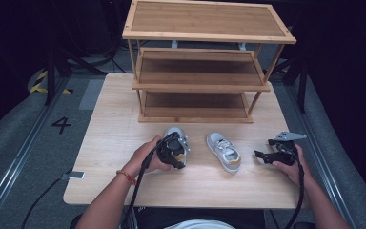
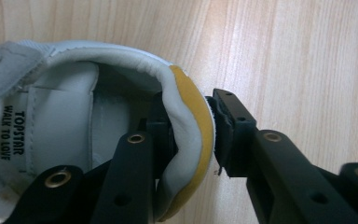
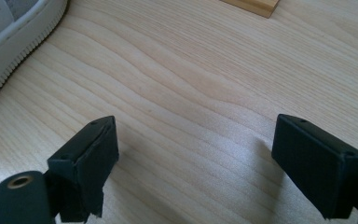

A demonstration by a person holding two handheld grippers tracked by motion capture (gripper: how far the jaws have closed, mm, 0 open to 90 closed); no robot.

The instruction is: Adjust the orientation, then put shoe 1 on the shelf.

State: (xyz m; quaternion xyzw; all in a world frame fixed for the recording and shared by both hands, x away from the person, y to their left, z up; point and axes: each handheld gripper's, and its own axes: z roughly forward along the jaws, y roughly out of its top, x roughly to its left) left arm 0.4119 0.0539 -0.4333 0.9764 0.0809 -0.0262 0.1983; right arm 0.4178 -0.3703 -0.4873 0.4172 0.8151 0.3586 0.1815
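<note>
On the light wooden table (image 1: 124, 119), in front of a three-tier wooden shoe rack (image 1: 205, 62), the left gripper (image 2: 193, 135) is clamped on the heel of a small white shoe (image 2: 74, 116).

Seen from the left gripper view, one jaw sits inside the shoe's opening and the other presses the outside of the heel, so the padded white collar and its mustard-yellow heel tab (image 2: 198, 135) are pinched between them. In the high view this shoe (image 1: 177, 143) lies just ahead of the left hand (image 1: 145, 157), sole on the table. A second white shoe (image 1: 224, 151) with the same yellow heel lies to its right, apart from it. The right gripper (image 1: 262, 156) rests low near the table's right edge, beside that second shoe without touching it; in the right gripper view its jaws stand wide apart over bare wood, with only the shoe's ribbed sole edge (image 3: 14, 42) at the upper left.
</note>
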